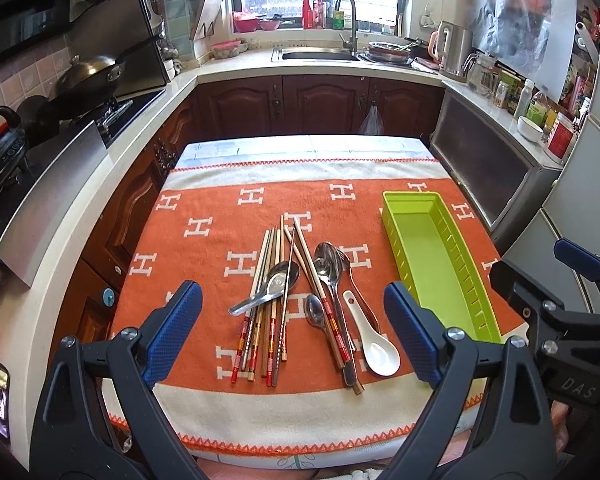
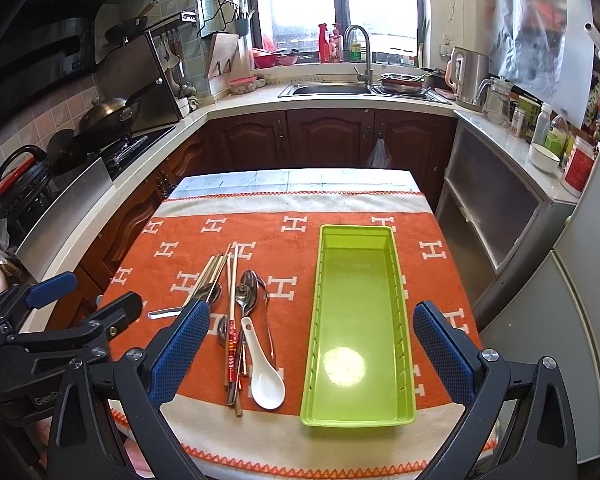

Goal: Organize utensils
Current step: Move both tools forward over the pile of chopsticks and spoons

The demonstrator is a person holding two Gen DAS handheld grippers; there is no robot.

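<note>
A pile of chopsticks (image 1: 269,312), metal spoons (image 1: 329,268) and a white ceramic spoon (image 1: 374,346) lies on the orange cloth (image 1: 204,256). An empty green plastic tray (image 1: 440,264) stands to their right; it also shows in the right wrist view (image 2: 358,340). My left gripper (image 1: 294,300) is open and empty, held above the near end of the pile. My right gripper (image 2: 312,320) is open and empty, above the tray's near left side. The white spoon (image 2: 262,376) and chopsticks (image 2: 232,344) lie left of the tray.
The table stands in a kitchen with wooden cabinets (image 1: 320,104) behind, a stove with a wok (image 1: 88,76) at left, a sink (image 1: 316,54) at the back and a counter with bottles and a bowl (image 1: 530,128) at right. The right gripper's body (image 1: 560,320) shows at right.
</note>
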